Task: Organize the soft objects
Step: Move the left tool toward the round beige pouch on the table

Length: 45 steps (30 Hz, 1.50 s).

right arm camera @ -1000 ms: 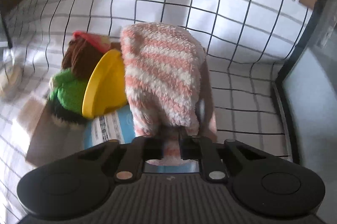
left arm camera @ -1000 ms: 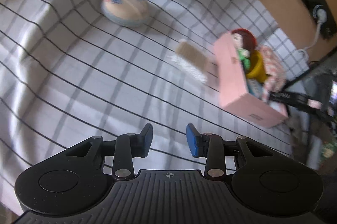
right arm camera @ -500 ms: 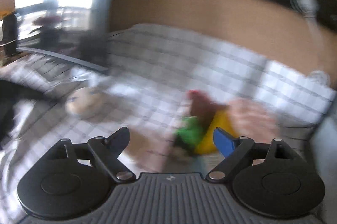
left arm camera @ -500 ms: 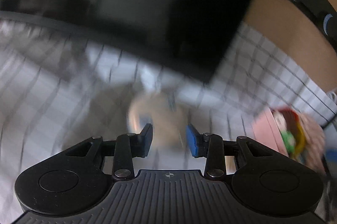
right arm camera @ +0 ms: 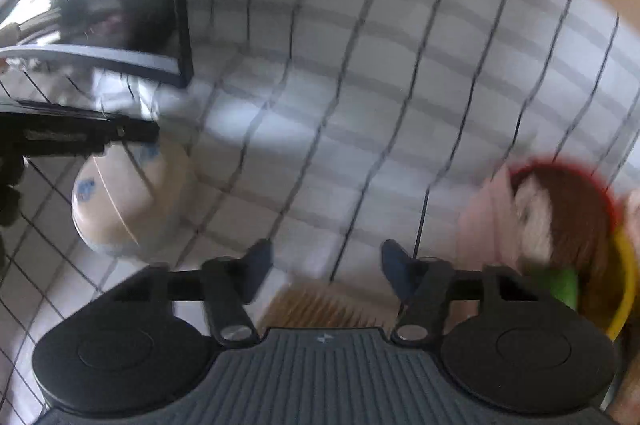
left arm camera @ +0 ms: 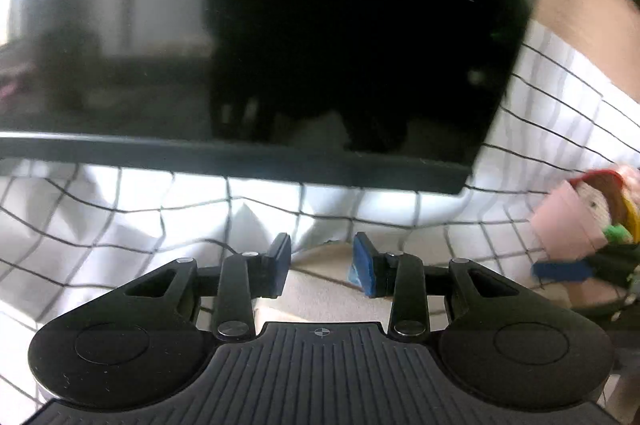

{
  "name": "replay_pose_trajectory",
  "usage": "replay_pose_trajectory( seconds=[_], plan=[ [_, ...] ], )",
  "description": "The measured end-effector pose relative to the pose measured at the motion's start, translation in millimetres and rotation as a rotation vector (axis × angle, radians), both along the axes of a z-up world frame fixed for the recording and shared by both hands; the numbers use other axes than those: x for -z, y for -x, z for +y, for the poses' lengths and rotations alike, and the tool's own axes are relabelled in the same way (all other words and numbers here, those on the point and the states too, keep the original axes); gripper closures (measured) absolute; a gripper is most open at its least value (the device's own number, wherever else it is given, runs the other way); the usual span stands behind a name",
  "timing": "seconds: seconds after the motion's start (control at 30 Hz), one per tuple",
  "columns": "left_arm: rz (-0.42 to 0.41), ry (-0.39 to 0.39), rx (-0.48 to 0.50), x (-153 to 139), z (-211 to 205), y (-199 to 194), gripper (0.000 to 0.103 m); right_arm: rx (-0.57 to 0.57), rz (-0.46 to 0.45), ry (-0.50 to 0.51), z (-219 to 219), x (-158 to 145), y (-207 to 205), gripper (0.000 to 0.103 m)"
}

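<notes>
Both grippers have swung away from the pink box since a second ago: the right one has let go of the striped fluffy cloth, and the left one has closed in on the round cream plush.

Now the left gripper has its jaws spread, and the cream plush lies just under and between its fingers, not pinched. From the right wrist view that same plush sits at about 9 o'clock, with the left gripper's dark body hanging over it from the left edge. The right gripper is spread wide and holds nothing; a tan ribbed cloth lies just below its fingers, blurred.

A big dark monitor fills the upper half of the left view, standing close behind the plush at 12 o'clock and blocking the way forward. The checked white sheet covers the whole surface.

At 3 o'clock in both views stands one pink box, holding a doll with brown hair and a red rim, something green, and one yellow bowl touching the doll. I count one plush, one loose cloth, one box, one monitor. Motion blur hides finer detail.
</notes>
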<state>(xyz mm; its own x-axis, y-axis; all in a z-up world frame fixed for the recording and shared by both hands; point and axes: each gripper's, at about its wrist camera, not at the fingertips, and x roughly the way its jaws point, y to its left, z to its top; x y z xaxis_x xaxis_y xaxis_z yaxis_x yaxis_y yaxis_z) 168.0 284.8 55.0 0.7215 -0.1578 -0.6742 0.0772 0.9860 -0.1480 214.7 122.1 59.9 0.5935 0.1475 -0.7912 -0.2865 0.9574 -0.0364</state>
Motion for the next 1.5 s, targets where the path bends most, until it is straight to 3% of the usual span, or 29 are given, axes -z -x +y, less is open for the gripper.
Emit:
replay_pose_trajectory(
  seconds=[0.03, 0.13, 0.17, 0.23, 0.37, 0.43, 0.53, 0.63, 0.73, 0.77, 0.83, 0.9, 0.97, 1.1, 1.23, 1.27, 1.33, 1.37, 1.5],
  plan=[
    [-0.046, 0.003, 0.000, 0.5, 0.4, 3.2, 0.065, 0.003, 0.030, -0.010, -1.1, 5.8, 4.5, 0.046],
    [-0.019, 0.043, 0.076, 2.3, -4.5, 20.9, 0.065, -0.056, 0.028, -0.005, -2.4, 10.2, 39.4, 0.046],
    [-0.054, 0.033, 0.090, 2.9, -7.8, 28.5, 0.065, -0.087, 0.029, 0.000, -3.2, 10.5, 54.4, 0.046],
    [-0.046, 0.051, 0.124, 6.7, -14.5, 51.1, 0.065, -0.126, 0.035, -0.009, -8.1, 9.9, 82.2, 0.046],
    [-0.027, 0.133, 0.142, 20.5, -19.5, 97.6, 0.065, -0.185, 0.031, 0.004, -19.0, 8.4, 137.3, 0.041],
    [-0.023, 0.186, 0.108, 23.9, -16.0, 118.1, 0.065, -0.227, 0.014, 0.015, -22.2, 6.3, 159.9, 0.027],
    [-0.051, 0.249, -0.024, 21.5, -1.3, 145.2, 0.065, -0.301, -0.069, 0.026, -15.7, -5.6, 186.1, 0.017],
    [-0.049, 0.322, -0.151, 18.7, 22.1, 171.4, 0.065, -0.380, -0.191, 0.010, 4.6, -16.6, 201.8, 0.015],
    [-0.007, 0.321, -0.182, 19.5, 30.5, 188.6, 0.065, -0.391, -0.249, 0.050, 34.2, -14.8, 193.0, 0.015],
    [0.028, 0.310, -0.162, 20.7, 29.7, 193.1, 0.065, -0.373, -0.240, 0.054, 41.8, -15.4, 185.2, 0.015],
    [0.062, 0.364, -0.123, 24.6, 25.6, 195.8, 0.065, -0.309, -0.208, 0.042, 45.5, -19.6, 171.5, 0.015],
    [0.083, 0.450, -0.109, 30.5, 25.6, 193.0, 0.065, -0.248, -0.179, -0.007, 37.5, -27.1, 160.1, 0.015],
    [0.081, 0.490, -0.142, 34.2, 26.3, 184.5, 0.065, -0.206, -0.150, -0.070, 20.3, -36.7, 160.0, 0.015],
    [0.065, 0.505, -0.193, 37.3, 20.6, 168.7, 0.065, -0.145, -0.131, -0.054, -1.3, -32.1, 161.5, 0.017],
    [0.153, 0.444, -0.118, 43.5, -1.5, 153.1, 0.065, -0.083, -0.093, -0.006, -6.9, -10.8, 152.1, 0.020],
    [0.174, 0.444, -0.099, 46.3, -6.3, 150.7, 0.055, -0.075, -0.101, -0.024, -11.5, -10.3, 154.6, 0.020],
    [0.219, 0.468, -0.061, 54.5, -16.4, 145.4, 0.051, -0.075, -0.104, -0.035, -14.2, -8.0, 155.0, 0.020],
    [0.202, 0.467, -0.065, 55.3, -17.7, 145.7, 0.049, -0.078, -0.111, -0.035, -15.0, -6.5, 155.1, 0.020],
    [0.188, 0.553, -0.138, 61.2, -6.2, 138.0, 0.051, -0.089, -0.118, -0.050, -19.7, -2.1, 157.1, 0.020]
  ],
)
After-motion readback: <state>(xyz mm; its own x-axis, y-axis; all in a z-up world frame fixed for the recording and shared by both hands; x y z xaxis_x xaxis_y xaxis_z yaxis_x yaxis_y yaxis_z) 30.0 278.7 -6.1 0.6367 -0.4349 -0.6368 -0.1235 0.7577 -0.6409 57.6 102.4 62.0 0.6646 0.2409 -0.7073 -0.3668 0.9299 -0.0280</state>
